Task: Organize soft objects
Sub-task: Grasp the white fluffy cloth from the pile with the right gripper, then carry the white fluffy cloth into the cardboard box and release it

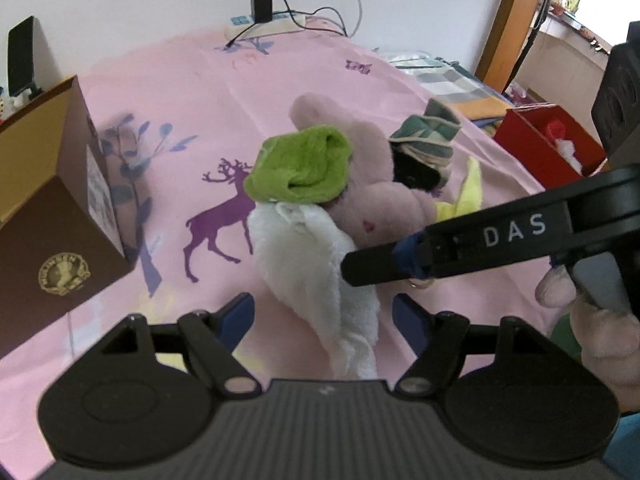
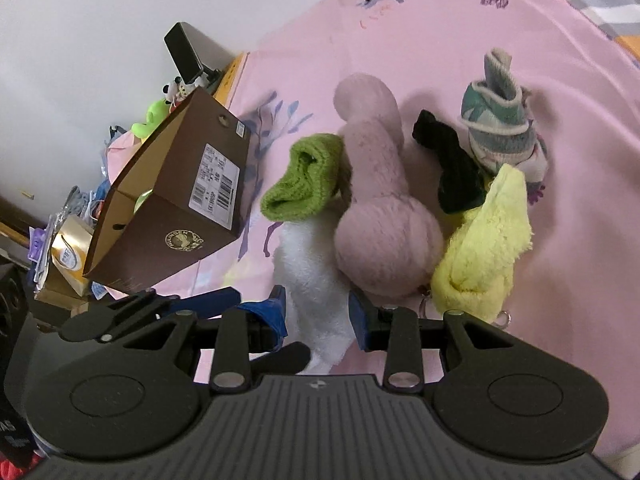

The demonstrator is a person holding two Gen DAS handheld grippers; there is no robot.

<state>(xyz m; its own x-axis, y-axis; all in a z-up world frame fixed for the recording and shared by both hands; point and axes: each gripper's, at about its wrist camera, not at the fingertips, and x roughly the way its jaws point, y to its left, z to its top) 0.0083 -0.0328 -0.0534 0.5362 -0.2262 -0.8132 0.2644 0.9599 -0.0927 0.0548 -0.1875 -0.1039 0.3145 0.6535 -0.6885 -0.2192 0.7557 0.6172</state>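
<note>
A pile of soft things lies on the pink bed sheet [image 1: 168, 80]: a white fluffy cloth [image 1: 316, 264], a green sock [image 1: 300, 168], a pink plush [image 1: 372, 184], a black sock [image 2: 452, 168], a yellow fluffy cloth [image 2: 484, 244] and a teal patterned sock [image 2: 500, 120]. My left gripper [image 1: 323, 316] is open, its blue pads either side of the white cloth's near end. My right gripper [image 2: 318, 312] is open around the same white cloth [image 2: 316, 280]; in the left wrist view it [image 1: 384, 266] reaches in from the right.
A brown cardboard shoe box [image 1: 52, 208] stands open on the left of the bed, also in the right wrist view [image 2: 176, 196]. A red box [image 1: 548, 148] sits at the right edge. A charger and cables [image 1: 264, 8] lie at the far wall. Clutter sits beyond the bed's left side [image 2: 68, 252].
</note>
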